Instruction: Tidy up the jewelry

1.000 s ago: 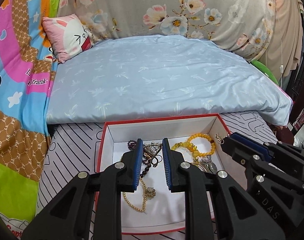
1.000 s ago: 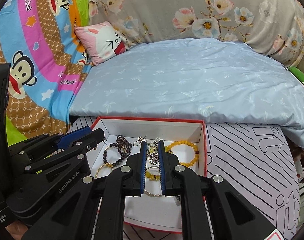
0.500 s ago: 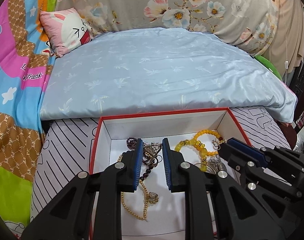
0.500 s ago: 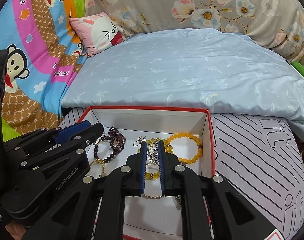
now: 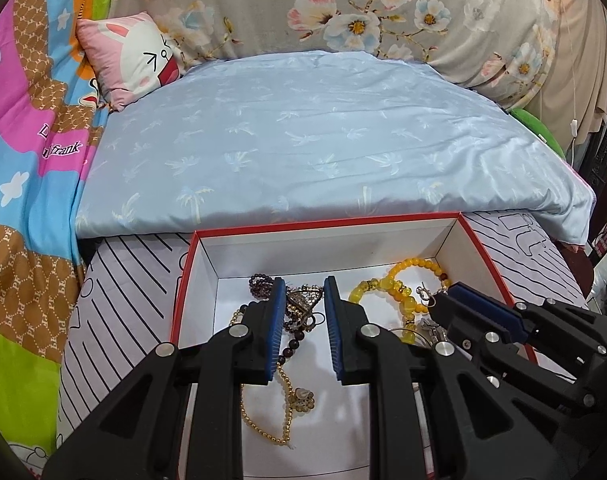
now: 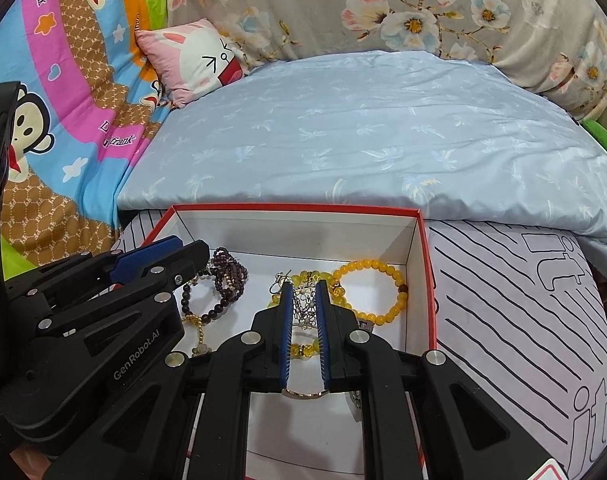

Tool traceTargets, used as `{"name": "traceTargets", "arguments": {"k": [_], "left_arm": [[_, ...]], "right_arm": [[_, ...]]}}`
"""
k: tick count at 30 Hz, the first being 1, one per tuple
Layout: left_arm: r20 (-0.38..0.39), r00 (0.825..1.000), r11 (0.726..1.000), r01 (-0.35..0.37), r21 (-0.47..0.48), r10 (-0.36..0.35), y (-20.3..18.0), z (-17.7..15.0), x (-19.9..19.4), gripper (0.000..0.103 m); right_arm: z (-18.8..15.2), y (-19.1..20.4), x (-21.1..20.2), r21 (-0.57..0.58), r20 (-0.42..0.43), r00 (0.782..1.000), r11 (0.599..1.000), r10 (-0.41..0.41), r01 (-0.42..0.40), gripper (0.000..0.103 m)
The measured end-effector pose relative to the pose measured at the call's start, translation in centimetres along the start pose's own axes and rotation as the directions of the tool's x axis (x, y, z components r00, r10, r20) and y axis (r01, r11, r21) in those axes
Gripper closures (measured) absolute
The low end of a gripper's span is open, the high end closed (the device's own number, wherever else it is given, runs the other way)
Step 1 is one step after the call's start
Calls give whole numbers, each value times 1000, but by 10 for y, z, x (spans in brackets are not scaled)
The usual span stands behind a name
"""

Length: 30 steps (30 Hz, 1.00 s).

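Note:
A red-rimmed white box (image 5: 323,226) (image 6: 299,209) holds a heap of jewelry. My left gripper (image 5: 303,286) is open over a dark bead bracelet (image 5: 291,344) and a metal filigree pendant (image 5: 303,300); a gold bead necklace (image 5: 263,420) lies below. My right gripper (image 6: 304,286) is partly open, its pads either side of a silver filigree piece (image 6: 303,308), not clearly clamped. A yellow bead bracelet (image 6: 377,292) (image 5: 407,280) lies at the box's right. Dark purple beads (image 6: 227,276) lie at its left.
The box rests on a white sheet with black stripes (image 6: 515,304) at the bed's near edge. A light blue quilt (image 5: 311,140) lies behind it, with a pink bunny cushion (image 5: 139,56) and floral bedding (image 6: 423,8) at the back.
Both grippers have drawn slightly nearer and lower over the box; the view has tilted down. The jaw gaps look unchanged and no jewelry has moved.

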<state>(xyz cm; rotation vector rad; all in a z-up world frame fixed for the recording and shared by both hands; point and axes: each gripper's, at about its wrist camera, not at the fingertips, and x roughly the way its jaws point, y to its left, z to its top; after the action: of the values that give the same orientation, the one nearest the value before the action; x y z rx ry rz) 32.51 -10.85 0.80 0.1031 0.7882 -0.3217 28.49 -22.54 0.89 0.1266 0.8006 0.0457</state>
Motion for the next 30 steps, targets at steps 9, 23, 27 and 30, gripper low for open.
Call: {"name": "traceTargets", "arguments": {"k": [9,23,27,30], "left_arm": [[13,999,999,-42,3,42,-1,2,1,58],[19,999,999,-48,1,48,-2,2,-6,58],[20,999,999,-49,-6,50,-3,1,-13,58],[23,998,999,-52,-8,52,-4,-1,-18,58]], "right_arm": [[1,0,-2,6,11,1000,1000,-13,13,89],[-1,-1,-12,13,22,999,999,-33,32,81],[-3,-1,-19,12,28,999,999,-39,39,80],[-5,-1,-25,12,33,998,999,-44,44,79]]}}
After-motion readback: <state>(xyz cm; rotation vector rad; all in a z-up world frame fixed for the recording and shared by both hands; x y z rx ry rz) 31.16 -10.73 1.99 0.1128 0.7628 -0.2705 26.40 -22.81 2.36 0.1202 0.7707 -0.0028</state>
